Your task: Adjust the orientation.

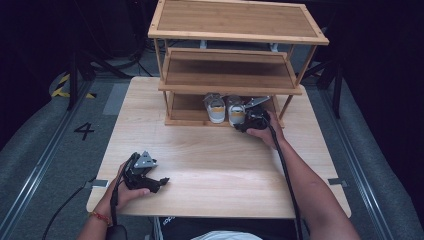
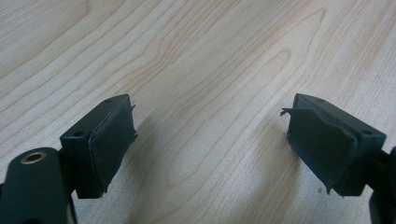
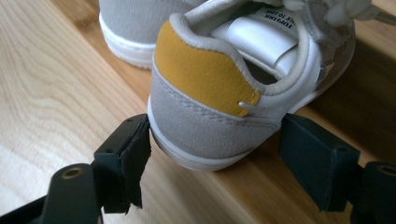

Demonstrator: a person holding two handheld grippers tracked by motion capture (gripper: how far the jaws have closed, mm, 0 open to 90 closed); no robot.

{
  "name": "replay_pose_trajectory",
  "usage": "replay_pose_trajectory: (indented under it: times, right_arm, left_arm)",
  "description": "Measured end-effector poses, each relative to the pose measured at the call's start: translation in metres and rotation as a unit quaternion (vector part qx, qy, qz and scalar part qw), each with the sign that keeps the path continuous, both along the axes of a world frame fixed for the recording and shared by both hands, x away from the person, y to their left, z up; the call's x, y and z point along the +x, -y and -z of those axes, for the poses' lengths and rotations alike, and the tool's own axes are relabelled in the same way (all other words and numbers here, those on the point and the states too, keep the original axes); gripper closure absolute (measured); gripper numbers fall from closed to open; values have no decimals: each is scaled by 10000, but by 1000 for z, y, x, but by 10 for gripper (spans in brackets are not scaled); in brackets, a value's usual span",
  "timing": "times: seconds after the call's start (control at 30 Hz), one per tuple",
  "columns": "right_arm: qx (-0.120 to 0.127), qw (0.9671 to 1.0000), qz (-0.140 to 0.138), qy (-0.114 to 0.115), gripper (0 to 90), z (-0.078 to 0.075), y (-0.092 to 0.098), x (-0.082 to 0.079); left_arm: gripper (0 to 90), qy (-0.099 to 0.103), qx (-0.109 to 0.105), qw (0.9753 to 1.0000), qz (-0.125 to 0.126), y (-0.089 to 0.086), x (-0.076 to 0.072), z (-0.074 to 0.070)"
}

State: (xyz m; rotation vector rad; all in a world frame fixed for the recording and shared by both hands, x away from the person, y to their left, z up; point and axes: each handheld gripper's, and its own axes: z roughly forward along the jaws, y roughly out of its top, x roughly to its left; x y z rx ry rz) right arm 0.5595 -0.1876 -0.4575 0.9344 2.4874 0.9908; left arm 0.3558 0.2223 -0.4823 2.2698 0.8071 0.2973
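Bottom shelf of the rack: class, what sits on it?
Two shoes stand side by side on the bottom shelf, heels outward. The right gripper straddles one shoe's heel, jaws open. The shelf's back part is hidden under the shelf above.

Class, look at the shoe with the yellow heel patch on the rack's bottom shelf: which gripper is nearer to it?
Right. The right gripper has its open jaws on either side of the shoe's heel. The left gripper rests open on the table, near the front edge.

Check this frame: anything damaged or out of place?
Yes: the pads on both grippers look worn. The left gripper pad edges are torn and peeling; the right gripper left pad is frayed. The shoes sit neatly on the rack.
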Motion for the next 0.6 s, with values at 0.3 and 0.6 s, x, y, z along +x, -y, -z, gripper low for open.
replay_pose_trajectory:
  times: [0.3,0.6]
  right_arm:
    - [37,9999,71,72,260,4,-9,10]
    - [92,9998,125,140,257,6,-15,14]
  left_arm:
    - [153,-1,-2,10000,-2,0,0,0]
    - [153,-11,-13,10000,-12,0,0,0]
